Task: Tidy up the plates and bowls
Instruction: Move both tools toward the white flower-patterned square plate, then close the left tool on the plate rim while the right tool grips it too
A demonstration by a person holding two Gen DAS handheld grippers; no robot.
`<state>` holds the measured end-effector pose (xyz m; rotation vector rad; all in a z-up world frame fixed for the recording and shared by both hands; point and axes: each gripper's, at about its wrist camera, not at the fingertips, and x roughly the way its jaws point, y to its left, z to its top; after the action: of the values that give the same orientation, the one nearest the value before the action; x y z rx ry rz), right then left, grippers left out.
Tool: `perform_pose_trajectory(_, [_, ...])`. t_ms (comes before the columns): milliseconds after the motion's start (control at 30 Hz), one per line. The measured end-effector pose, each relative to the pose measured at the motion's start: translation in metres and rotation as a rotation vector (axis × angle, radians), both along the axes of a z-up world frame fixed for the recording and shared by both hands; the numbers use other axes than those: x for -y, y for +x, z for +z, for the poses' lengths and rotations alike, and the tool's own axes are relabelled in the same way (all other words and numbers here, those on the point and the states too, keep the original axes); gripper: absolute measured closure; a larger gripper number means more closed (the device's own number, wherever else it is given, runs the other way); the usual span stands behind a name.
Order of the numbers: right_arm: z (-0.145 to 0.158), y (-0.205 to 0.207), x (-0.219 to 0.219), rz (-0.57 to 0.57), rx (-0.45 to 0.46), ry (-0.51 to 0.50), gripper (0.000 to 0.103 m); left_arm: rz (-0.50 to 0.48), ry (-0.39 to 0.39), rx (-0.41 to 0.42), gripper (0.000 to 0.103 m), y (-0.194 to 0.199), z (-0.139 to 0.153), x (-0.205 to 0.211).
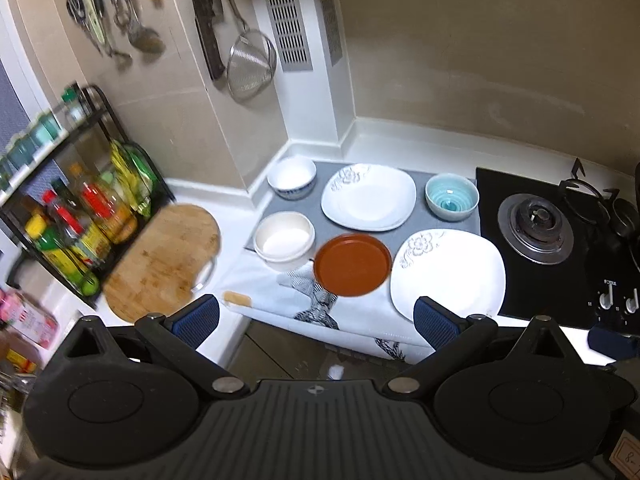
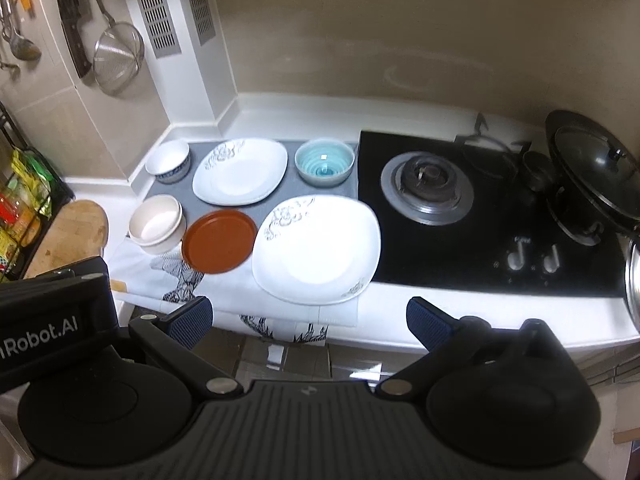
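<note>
- We see a white kitchen counter [image 2: 400, 320] carrying plates and bowls beside the hob [image 2: 460, 208]
- Our left tongs [image 1: 316, 316] and right tongs [image 2: 310, 318] hover spread, holding nothing

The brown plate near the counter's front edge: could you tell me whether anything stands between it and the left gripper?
Nothing visible does. The left gripper hangs open off the counter's front edge, and the brown plate lies just beyond its fingers on the patterned cloth, with nothing between them.
</note>
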<state>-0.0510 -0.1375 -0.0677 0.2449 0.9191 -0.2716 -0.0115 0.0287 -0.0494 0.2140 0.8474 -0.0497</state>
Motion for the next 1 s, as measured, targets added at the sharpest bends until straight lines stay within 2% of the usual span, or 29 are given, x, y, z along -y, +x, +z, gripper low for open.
perform_pose_trajectory(67, [-0.011, 0.008, 0.001, -0.017, -0.014, 0.017, 0.000, -0.013, -0.078, -0.011, 0.000, 0.010, -0.017, -0.008])
perform_pose_trajectory(133, [-0.024, 0.020, 0.001, -0.025, -0.031, 0.004, 0.000, -0.035, -0.143, -0.058, 0.000, 0.027, -0.037, -0.015])
perform_pose_trajectory(200, [-0.040, 0.034, -0.001, -0.026, -0.068, -0.035, 0.001, -0.062, -0.168, -0.108, 0.000, 0.046, -0.059, -0.017])
perform_pose_trajectory(267, [-0.056, 0.049, -0.003, -0.020, -0.086, -0.056, 0.002, -0.116, -0.198, -0.123, 0.000, 0.064, -0.079, -0.020])
perform_pose_trajectory(400, [-0.082, 0.079, 0.001, 0.004, -0.069, -0.035, 0.001, -0.273, -0.281, -0.160, 0.001, 0.109, -0.111, -0.029])
perform_pose_trajectory(467, [-0.094, 0.091, 0.009, -0.001, -0.049, -0.026, 0.001, -0.313, -0.322, -0.199, 0.001, 0.135, -0.128, -0.035])
perform_pose_trajectory(567, [-0.112, 0.105, 0.031, -0.001, -0.010, 0.012, 0.001, -0.395, -0.402, -0.313, 0.001, 0.181, -0.153, -0.040])
perform_pose_trajectory(633, [-0.122, 0.107, 0.050, 0.015, 0.075, 0.096, 0.001, -0.475, -0.492, -0.390, 0.001, 0.209, -0.172, -0.042])
perform_pose_trajectory(667, [-0.126, 0.107, 0.058, -0.004, 0.103, 0.110, 0.001, -0.502, -0.521, -0.411, 0.003, 0.221, -0.181, -0.042])
perform_pose_trajectory(733, [-0.134, 0.109, 0.066, -0.039, 0.104, 0.062, 0.001, -0.546, -0.528, -0.431, 0.014, 0.239, -0.196, -0.038])
perform_pose_trajectory(800, [-0.143, 0.112, 0.070, -0.035, 0.079, -0.007, 0.001, -0.591, -0.522, -0.470, 0.035, 0.255, -0.211, -0.029])
perform_pose_trajectory(833, [-0.148, 0.112, 0.072, -0.031, 0.070, -0.017, 0.002, -0.605, -0.530, -0.507, 0.039, 0.264, -0.221, -0.023])
perform_pose_trajectory(900, [-0.158, 0.113, 0.083, -0.043, 0.059, 0.021, 0.006, -0.610, -0.564, -0.610, 0.049, 0.284, -0.242, -0.010])
perform_pose_trajectory(967, [-0.170, 0.109, 0.099, -0.083, 0.063, 0.137, 0.018, -0.578, -0.585, -0.730, 0.055, 0.302, -0.265, 0.005])
perform_pose_trajectory(1000, [-0.176, 0.108, 0.108, -0.114, 0.071, 0.213, 0.020, -0.549, -0.582, -0.772, 0.056, 0.312, -0.274, 0.011])
